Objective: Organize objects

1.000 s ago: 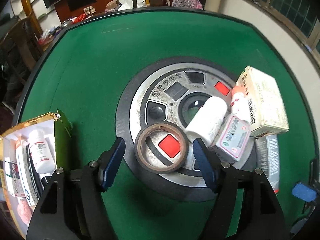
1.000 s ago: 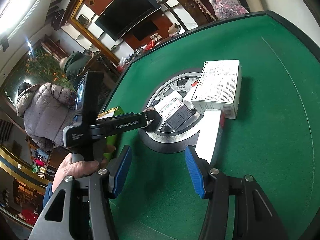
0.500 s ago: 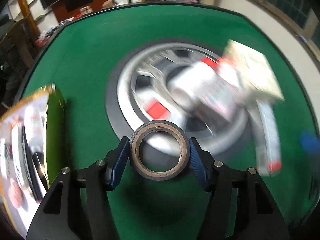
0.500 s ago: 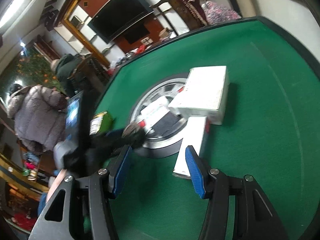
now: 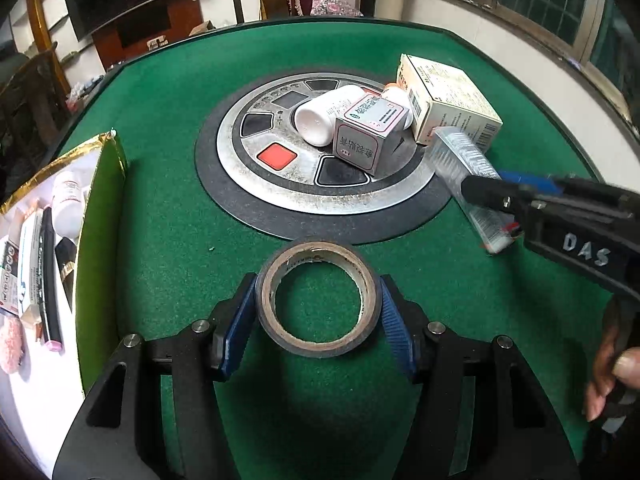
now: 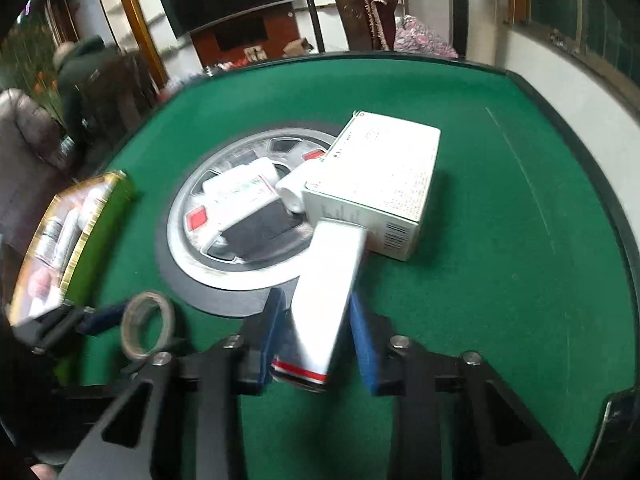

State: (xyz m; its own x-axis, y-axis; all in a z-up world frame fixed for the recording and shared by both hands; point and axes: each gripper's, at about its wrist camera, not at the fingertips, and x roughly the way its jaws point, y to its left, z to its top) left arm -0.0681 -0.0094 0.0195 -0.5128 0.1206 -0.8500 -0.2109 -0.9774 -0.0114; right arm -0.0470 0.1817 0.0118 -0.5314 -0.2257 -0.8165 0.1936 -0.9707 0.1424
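A brown tape roll (image 5: pixel 320 249) stands off the felt, pinched between the blue pads of my left gripper (image 5: pixel 318 280), which is shut on it in front of the round metal panel. The roll (image 6: pixel 128 320) also shows at the lower left of the right wrist view. A long white carton (image 6: pixel 328 280) with red stripes on its near end lies partly on the panel's edge. My right gripper (image 6: pixel 316 300) straddles its near half, jaws closing, pads against its sides. From the left wrist view the same carton (image 5: pixel 460 156) runs under the right gripper (image 5: pixel 492 188).
An open gold-edged green box (image 5: pixel 100 208) holding several small items sits at the table's left. On the round metal panel (image 5: pixel 280 188) lie a white bottle (image 5: pixel 324 116), a small grey carton (image 5: pixel 368 136) and a large white carton (image 5: pixel 448 100). A hand (image 5: pixel 612 376) grips the right tool.
My left gripper closed on the tape roll and drew it off the metal panel toward the near edge. My right gripper dropped over the long carton and its jaws narrowed onto it.
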